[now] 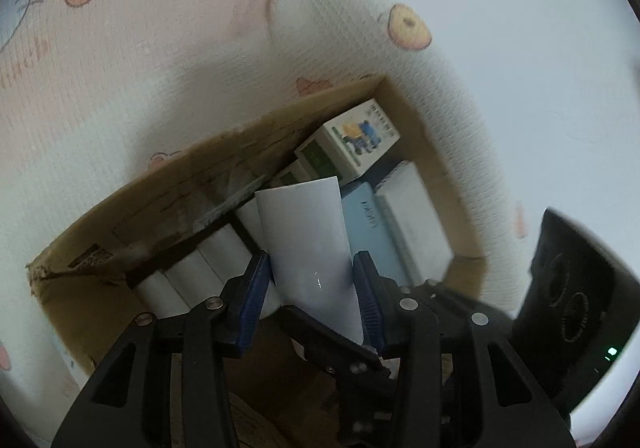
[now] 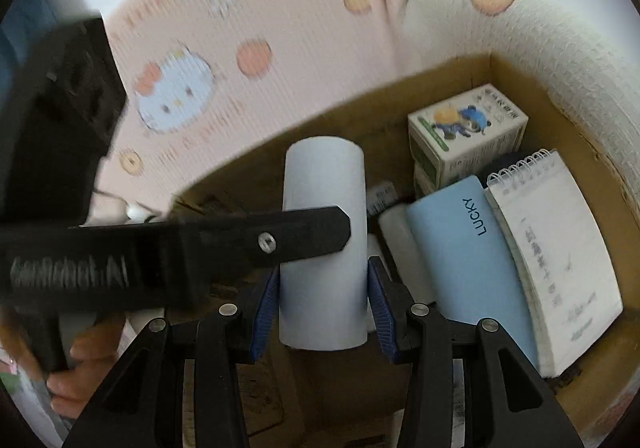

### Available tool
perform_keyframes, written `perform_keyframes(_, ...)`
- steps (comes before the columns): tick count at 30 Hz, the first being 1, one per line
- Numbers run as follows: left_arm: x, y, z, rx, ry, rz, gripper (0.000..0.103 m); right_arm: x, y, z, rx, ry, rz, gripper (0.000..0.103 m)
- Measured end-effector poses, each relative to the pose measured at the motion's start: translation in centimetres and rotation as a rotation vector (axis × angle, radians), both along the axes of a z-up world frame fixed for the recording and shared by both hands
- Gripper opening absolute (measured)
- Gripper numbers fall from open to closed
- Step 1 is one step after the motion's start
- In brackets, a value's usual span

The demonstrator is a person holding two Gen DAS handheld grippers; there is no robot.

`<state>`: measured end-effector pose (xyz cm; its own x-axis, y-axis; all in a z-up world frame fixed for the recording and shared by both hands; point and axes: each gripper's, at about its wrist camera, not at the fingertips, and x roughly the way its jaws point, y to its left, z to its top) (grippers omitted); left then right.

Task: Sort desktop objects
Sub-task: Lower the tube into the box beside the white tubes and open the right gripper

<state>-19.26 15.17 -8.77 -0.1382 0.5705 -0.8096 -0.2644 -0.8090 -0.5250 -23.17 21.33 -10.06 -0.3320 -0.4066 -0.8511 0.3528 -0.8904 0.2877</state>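
A cardboard box (image 1: 224, 152) (image 2: 452, 66) holds the sorted things. My left gripper (image 1: 314, 288) is shut on a white tube-shaped box (image 1: 308, 240) and holds it over the cardboard box. My right gripper (image 2: 324, 304) is shut on a white cylinder (image 2: 324, 184), also over the box. The left gripper's black body (image 2: 200, 244) crosses in front of the cylinder in the right wrist view. Inside lie a blue "LUCKY" notebook (image 2: 472, 244) (image 1: 372, 224), a white spiral notepad (image 2: 560, 248) (image 1: 416, 220), a small carton with a cartoon print (image 2: 464, 132) (image 1: 356, 136) and white rolls (image 1: 192, 272).
The box stands on a white and pink cartoon-print cloth (image 1: 120, 68) (image 2: 240, 48). The right gripper's black body (image 1: 576, 296) shows at the right edge of the left wrist view. A hand (image 2: 88, 360) holds the left gripper's handle.
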Motion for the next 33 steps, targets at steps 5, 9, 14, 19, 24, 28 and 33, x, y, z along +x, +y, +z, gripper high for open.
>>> perform_keyframes(5,-0.8,-0.4,-1.7,0.025,-0.078,0.051,0.047,-0.9,-0.7,-0.9,0.077,-0.040,0.039,0.041)
perform_keyframes(9,-1.0,-1.0,-2.6,0.047,-0.126,0.081,0.047,-0.8,-0.8,-1.1,0.079,-0.059,0.059,0.041)
perform_keyframes(14,-1.4,-1.0,-3.7,-0.019,-0.128,0.132,0.047,-1.0,-0.2,-0.9,0.059,-0.085,0.051,0.041)
perform_keyframes(19,-1.3,0.4,-4.2,-0.022,-0.162,0.104,0.045,-0.9,0.6,-0.7,0.053,-0.081,0.041,0.030)
perform_keyframes(24,-1.6,0.3,-5.1,-0.042,-0.246,0.142,0.043,-0.7,1.3,-0.6,0.079,-0.086,0.030,0.020)
perform_keyframes(28,-1.9,0.5,-5.6,-0.048,-0.286,0.163,0.042,-0.7,2.2,-0.3,0.046,-0.083,0.020,0.020)
perform_keyframes(33,-2.4,0.8,-6.8,-0.080,-0.319,0.180,0.042,-0.6,2.8,0.1,0.049,-0.081,0.005,0.020)
